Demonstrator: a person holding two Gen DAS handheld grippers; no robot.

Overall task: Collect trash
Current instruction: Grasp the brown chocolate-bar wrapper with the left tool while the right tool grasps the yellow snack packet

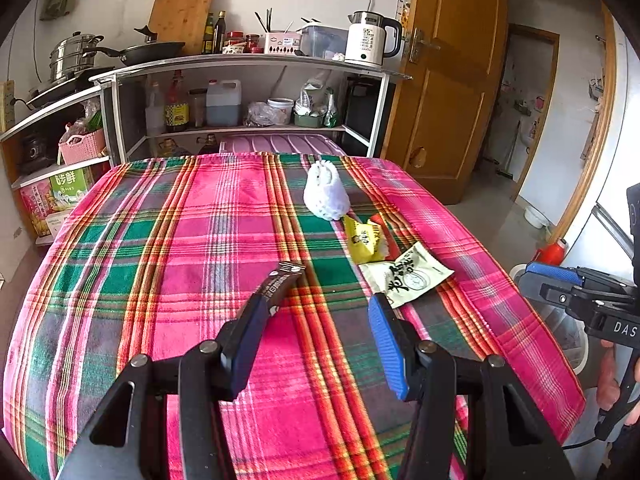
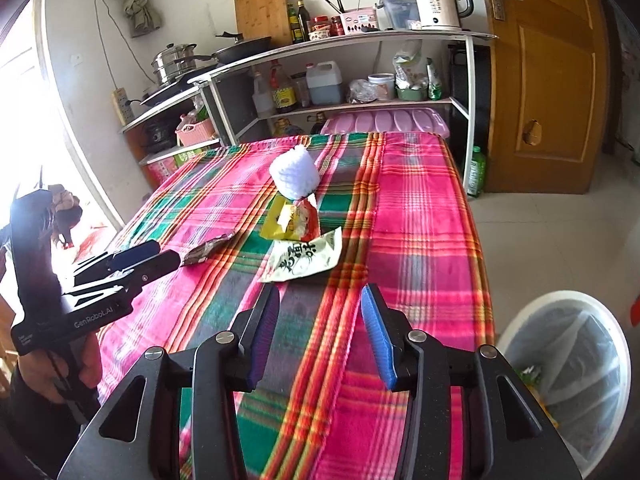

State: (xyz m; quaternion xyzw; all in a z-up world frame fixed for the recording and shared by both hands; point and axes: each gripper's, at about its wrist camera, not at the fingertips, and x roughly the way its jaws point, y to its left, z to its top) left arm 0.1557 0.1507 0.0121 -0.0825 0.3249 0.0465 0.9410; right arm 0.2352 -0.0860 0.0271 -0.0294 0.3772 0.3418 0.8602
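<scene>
Left to right on the plaid table [image 1: 168, 240]: the left gripper [image 1: 318, 308] has its jaws apart, nothing in them, with a dark wrapper [image 1: 282, 282] touching its left finger at 11 o'clock. At 1 o'clock sit a white packet [image 1: 408, 276], a yellow wrapper [image 1: 362, 240] and white foam netting [image 1: 326, 194]. The right gripper [image 2: 320, 312] is spread and empty too; the bin [image 2: 576, 364] is at its 4 o'clock.
</scene>
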